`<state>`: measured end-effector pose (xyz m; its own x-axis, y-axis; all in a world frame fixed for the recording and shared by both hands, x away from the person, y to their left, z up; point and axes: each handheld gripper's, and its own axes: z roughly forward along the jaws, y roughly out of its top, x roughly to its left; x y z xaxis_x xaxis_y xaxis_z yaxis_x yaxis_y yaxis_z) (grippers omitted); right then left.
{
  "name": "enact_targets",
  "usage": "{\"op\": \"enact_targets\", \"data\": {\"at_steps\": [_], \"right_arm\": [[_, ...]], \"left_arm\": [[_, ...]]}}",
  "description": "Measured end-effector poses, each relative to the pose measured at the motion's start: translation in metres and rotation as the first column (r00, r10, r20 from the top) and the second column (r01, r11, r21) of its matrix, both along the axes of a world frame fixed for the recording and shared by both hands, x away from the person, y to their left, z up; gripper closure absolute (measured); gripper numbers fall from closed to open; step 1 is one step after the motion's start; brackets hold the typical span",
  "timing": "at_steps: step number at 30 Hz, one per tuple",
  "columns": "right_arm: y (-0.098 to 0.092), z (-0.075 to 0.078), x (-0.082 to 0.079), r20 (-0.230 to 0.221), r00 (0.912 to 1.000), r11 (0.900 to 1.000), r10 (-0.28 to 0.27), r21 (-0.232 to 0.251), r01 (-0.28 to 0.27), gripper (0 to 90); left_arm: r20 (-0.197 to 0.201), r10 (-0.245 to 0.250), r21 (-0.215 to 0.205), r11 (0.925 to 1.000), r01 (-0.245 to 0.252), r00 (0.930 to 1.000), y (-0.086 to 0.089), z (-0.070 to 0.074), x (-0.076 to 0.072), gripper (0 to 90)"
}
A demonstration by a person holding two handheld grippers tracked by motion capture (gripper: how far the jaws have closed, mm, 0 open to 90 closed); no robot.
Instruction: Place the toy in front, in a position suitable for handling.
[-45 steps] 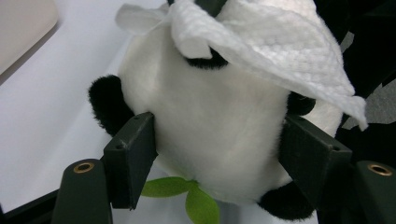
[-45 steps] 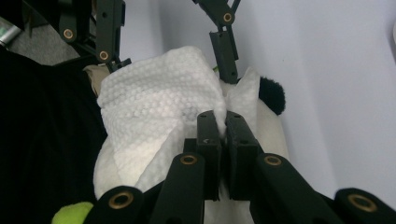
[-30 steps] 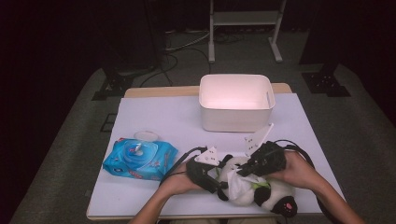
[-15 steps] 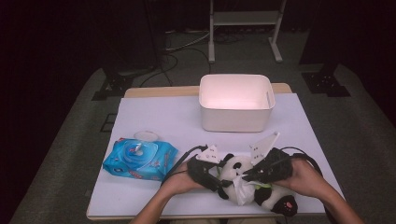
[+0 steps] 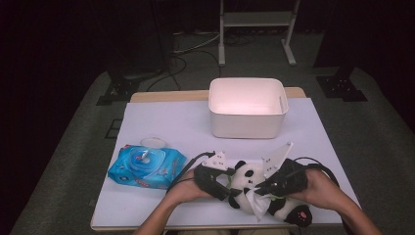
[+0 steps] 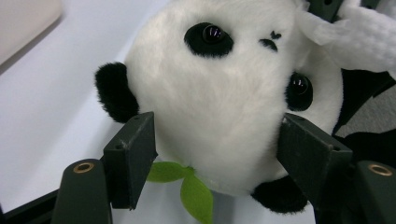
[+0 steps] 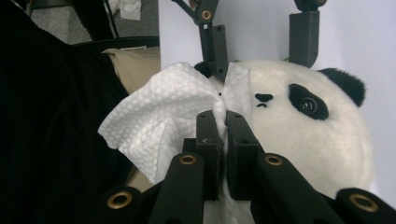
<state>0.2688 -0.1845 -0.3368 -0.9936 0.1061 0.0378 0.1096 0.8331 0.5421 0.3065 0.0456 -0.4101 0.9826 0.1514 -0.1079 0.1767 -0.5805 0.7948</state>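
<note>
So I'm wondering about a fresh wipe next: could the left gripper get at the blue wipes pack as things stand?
Probably not right away: the left gripper is clamped on the panda's head. The wipes pack lies close beside that hand with bare table between, so after letting go it likely could.

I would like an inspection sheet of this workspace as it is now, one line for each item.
Surface: white table, mostly bare.
Job's things: plush panda lies at the near edge; white wipe rests against its face.
Clutter: blue wet-wipe pack at left, lid flipped open; white bin at the back, nothing seen inside.
Grippers: left gripper clamps the panda's head; right gripper is shut on the wipe.
Cables: a black cable trails from the left gripper.
Surroundings: dark floor, metal stand behind the table.
</note>
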Motion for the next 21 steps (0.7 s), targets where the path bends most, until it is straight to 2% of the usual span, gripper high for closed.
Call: {"op": "enact_targets", "data": {"at_steps": [4,8,12,15,18,21], "right_arm": [[0.01,-0.002,-0.005,0.028,0.9995,0.999,0.018,-0.036,-0.017,84.4],[0.017,-0.005,-0.006,0.026,0.9992,0.999,0.031,-0.038,-0.03,84.5],[0.022,-0.008,-0.005,0.013,0.9989,0.999,0.045,-0.023,-0.044,84.5],[0.019,-0.007,-0.001,-0.003,0.9994,0.999,0.034,0.003,-0.034,84.6],[0.015,-0.003,0.004,-0.003,0.9999,0.999,0.013,0.03,-0.013,84.6],[0.018,0.001,0.01,0.008,1.0,1.0,0.006,0.03,-0.006,84.5]], "left_arm": [[-0.006,-0.002,0.006,1.0,0.002,1.0,-0.002,0.0,0.001,29.0],[-0.007,0.006,0.009,0.9999,-0.006,1.0,-0.003,0.001,0.003,29.6],[-0.005,0.0,0.013,0.9999,0.0,1.0,-0.003,0.001,0.003,29.8],[-0.009,0.002,0.003,1.0,-0.002,1.0,-0.002,0.0,0.002,29.7],[-0.005,-0.008,-0.001,1.0,0.008,1.0,-0.003,0.0,0.0,29.2],[0.013,-0.014,-0.002,0.9999,0.014,0.9998,-0.003,0.0,-0.002,28.8]]}}
